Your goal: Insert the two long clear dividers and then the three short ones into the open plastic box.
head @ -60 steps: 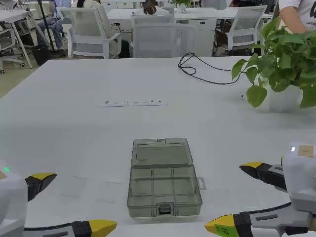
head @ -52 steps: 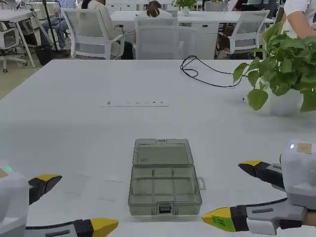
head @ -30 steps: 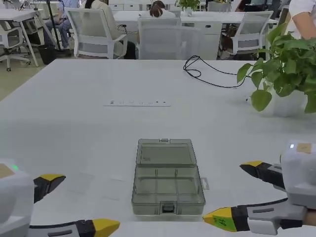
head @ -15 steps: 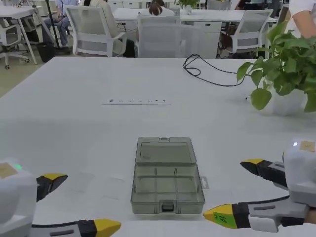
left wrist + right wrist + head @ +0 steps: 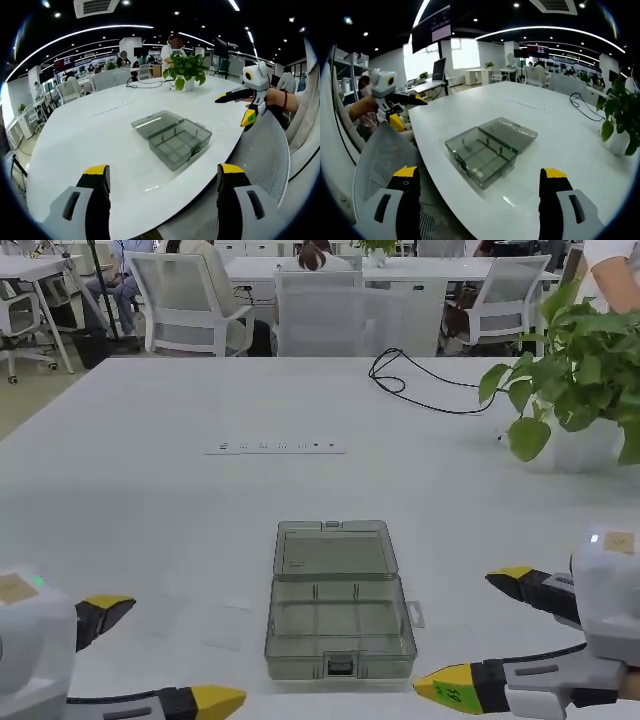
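We judge that the task is not yet begun. The open plastic box [image 5: 290,655] stands on the counter [image 5: 150,490] near its front edge, straight before us. Its lid [image 5: 335,552] is folded back flat at 12 o'clock of the base.

The base looks to us free of any divider. Through its smoky walls we see short upright ribs, which we take for the slots. In the left gripper view some thin lines inside look a little like a grid, so we cannot tell this for certain.

At 9 o'clock of the box, apart from it, faint flat shapes lie on the counter, and we take them for the clear dividers [image 5: 222,640]. They are so transparent that we cannot count them, nor tell long from short. A small clear piece [image 5: 415,615] touches the right wall of the box at 3 o'clock. Whether it is a divider or a part of the box, we cannot tell.

The left gripper [image 5: 160,655] hangs at 8 o'clock of the box and the right gripper [image 5: 470,633] at 4 o'clock, both apart from it. The fingers of each are spread wide and hold nothing.

All five insertions therefore remain in our judgement: the two long dividers first, then the three short ones. The potted plant [image 5: 580,370] at 2 o'clock stands well apart.
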